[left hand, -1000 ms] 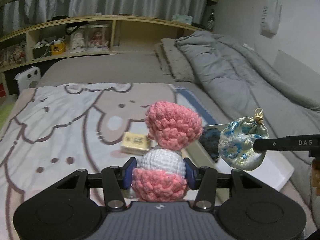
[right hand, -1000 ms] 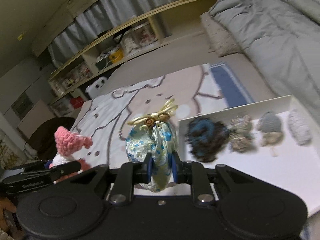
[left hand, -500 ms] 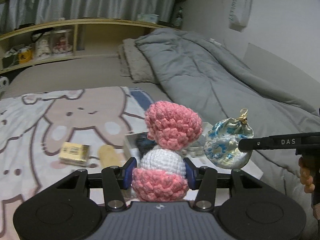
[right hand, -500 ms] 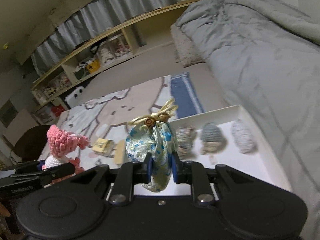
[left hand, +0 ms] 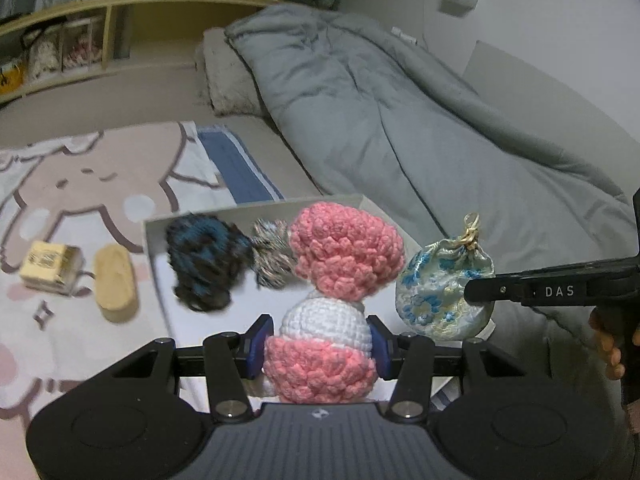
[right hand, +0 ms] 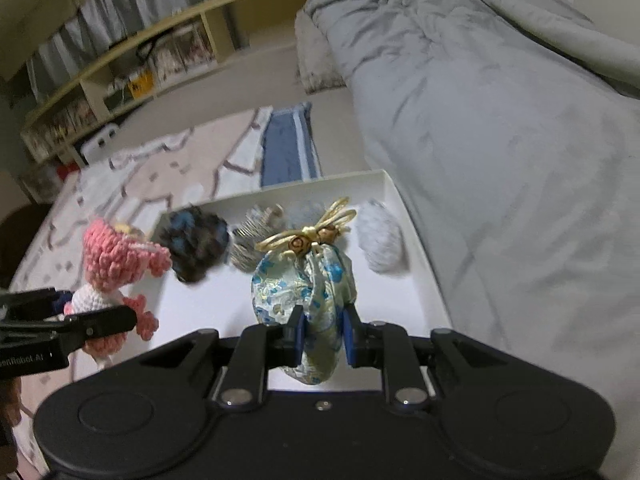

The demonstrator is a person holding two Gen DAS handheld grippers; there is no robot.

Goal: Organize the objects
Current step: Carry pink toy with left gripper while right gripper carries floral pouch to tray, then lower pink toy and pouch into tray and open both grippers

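Observation:
My left gripper (left hand: 318, 344) is shut on a pink and white crocheted doll (left hand: 344, 256), held upright over the near part of a white box (left hand: 256, 212). Beside it to the right hangs a pale blue brocade pouch (left hand: 440, 292) with a gold tie. My right gripper (right hand: 322, 340) is shut on that pouch (right hand: 304, 280), above the white box (right hand: 396, 196). In the right wrist view the doll (right hand: 116, 260) and the left gripper's finger show at the left. Inside the box lie a dark blue knitted piece (left hand: 204, 260), a mottled one (left hand: 272, 256) and a pale grey one (right hand: 380, 240).
A yellow carton (left hand: 50, 266) and a tan oval block (left hand: 114, 276) lie on the cartoon blanket (left hand: 80, 168) left of the box. A rumpled grey duvet (left hand: 400, 120) fills the right side. Wooden shelves (left hand: 60, 44) run along the far wall.
Both grippers have travelled to the right and slightly down with their loads, from over the blanket to over the white box. The box's contents have come into the left wrist view.

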